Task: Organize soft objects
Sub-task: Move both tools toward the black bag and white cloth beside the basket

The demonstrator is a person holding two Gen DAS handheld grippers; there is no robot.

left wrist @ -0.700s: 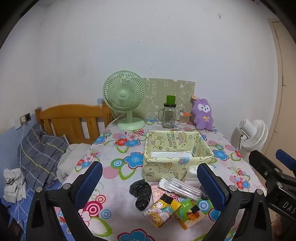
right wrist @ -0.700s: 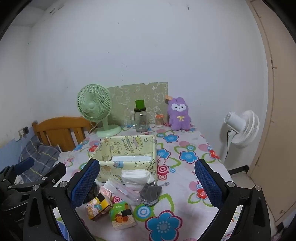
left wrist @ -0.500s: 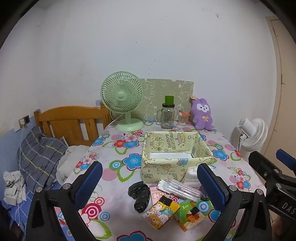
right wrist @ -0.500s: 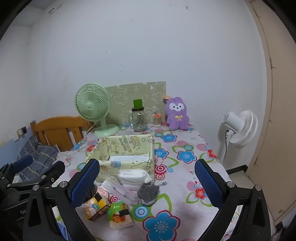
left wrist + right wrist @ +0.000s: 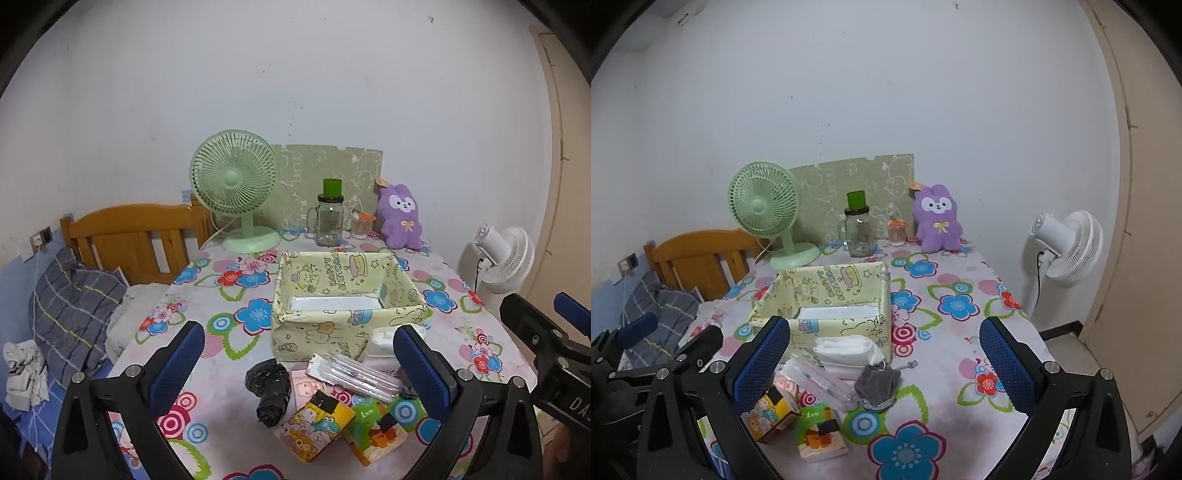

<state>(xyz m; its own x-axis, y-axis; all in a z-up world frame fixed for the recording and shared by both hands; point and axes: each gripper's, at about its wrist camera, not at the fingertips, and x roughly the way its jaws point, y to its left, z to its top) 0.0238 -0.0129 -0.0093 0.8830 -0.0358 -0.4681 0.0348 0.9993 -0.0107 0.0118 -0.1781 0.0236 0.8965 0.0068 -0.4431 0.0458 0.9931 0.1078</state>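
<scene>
The left gripper (image 5: pixel 297 363) stands fully open and holds nothing, hovering over the near edge of the tabletop (image 5: pixel 236 343); the right gripper (image 5: pixel 884 360) is equally wide and bare, poised over the same near clutter. Just below lie the soft things: a black crumpled bag (image 5: pixel 269 387), a clear plastic sleeve (image 5: pixel 354 374), a white tissue pack (image 5: pixel 847 349), a grey pouch (image 5: pixel 879 382), and two small printed packets (image 5: pixel 321 424). They overlap, so a closing gripper may well pinch two at once, or the slick sleeve may slide off; the two grippers hang close together and could collide. Beyond stands the yellow fabric box (image 5: pixel 347 295), open-topped, with only a white flat sheet visible on its floor; its limp walls may fold if nudged. Far off sits a purple plush rabbit (image 5: pixel 400 218).
</scene>
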